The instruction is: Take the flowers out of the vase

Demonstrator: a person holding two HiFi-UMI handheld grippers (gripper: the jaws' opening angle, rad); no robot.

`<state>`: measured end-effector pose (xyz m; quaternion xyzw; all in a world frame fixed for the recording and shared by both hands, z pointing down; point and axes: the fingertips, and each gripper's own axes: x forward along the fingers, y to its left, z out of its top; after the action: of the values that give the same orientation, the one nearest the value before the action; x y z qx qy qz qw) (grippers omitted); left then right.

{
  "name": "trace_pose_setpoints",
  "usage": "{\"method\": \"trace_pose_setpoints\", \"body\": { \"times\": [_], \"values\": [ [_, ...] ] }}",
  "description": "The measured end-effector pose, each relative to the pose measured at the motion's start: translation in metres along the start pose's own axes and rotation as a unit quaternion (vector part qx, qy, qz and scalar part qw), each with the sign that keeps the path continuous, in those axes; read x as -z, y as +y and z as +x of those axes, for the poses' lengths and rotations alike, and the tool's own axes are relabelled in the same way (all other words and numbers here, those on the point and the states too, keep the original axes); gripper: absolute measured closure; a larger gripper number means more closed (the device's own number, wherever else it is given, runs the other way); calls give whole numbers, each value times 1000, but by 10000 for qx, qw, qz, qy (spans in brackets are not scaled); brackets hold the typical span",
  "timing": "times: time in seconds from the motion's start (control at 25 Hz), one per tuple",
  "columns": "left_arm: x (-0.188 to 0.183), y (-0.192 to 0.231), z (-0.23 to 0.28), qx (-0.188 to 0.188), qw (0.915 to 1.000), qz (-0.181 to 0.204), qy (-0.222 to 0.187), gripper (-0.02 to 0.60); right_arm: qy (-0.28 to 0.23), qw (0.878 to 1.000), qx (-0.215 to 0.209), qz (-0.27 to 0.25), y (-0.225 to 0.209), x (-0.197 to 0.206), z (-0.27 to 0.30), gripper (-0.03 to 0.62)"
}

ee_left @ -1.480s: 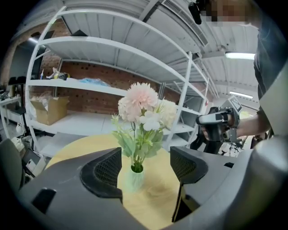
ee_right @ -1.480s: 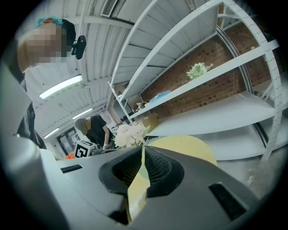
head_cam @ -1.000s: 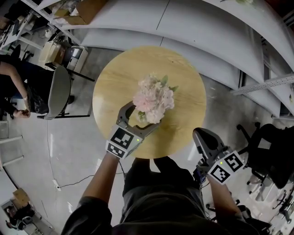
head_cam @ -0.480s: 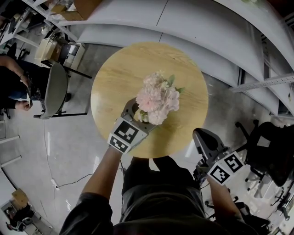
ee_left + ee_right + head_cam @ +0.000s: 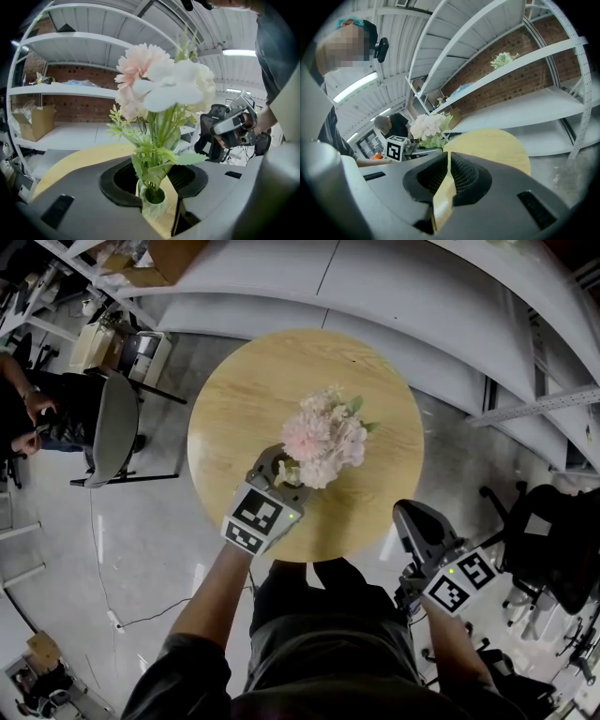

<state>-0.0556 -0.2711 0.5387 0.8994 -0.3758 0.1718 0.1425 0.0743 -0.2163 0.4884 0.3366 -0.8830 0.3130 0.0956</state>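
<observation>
A bunch of pale pink and white flowers [image 5: 323,437] stands in a small pale vase [image 5: 152,204] on the round wooden table [image 5: 234,390]. My left gripper [image 5: 281,465] reaches in under the blooms from the near side. Its jaws are closing, with the vase between them deep in the throat. The left jaw lies against the vase, and a strip of table shows on the right side. The green stems [image 5: 157,140] rise between the jaws. My right gripper [image 5: 412,517] hangs off the table's near right edge, shut with nothing in it. In the right gripper view the flowers [image 5: 431,126] stand beyond it.
White curved shelving [image 5: 422,296] wraps around behind the table. A grey chair [image 5: 112,427] and a seated person [image 5: 28,409] are at the left. A black office chair [image 5: 553,540] stands at the right. A cardboard box [image 5: 33,122] sits on a shelf.
My left gripper has slid forward under the blooms and its jaws have narrowed around the vase. The right gripper has stayed where it was. The person at the left has shifted.
</observation>
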Motion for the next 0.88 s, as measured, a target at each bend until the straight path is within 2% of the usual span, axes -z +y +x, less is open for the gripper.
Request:
{"method": "trace_pose_setpoints", "body": {
  "times": [0.24,0.64,0.88],
  "values": [
    [-7,4,-6,-124,9999,-14,-93,464,-47,10000,6,30,3,-1,-3,568],
    [-22,0,-21,-196,9996,-76,-182,501,-159,9999,-63,-13,13,-6,-7,568],
    [-42,0,-30,-299,9987,-150,-392,512,-300,9995,-120,-61,16,-16,-11,568]
  ]
}}
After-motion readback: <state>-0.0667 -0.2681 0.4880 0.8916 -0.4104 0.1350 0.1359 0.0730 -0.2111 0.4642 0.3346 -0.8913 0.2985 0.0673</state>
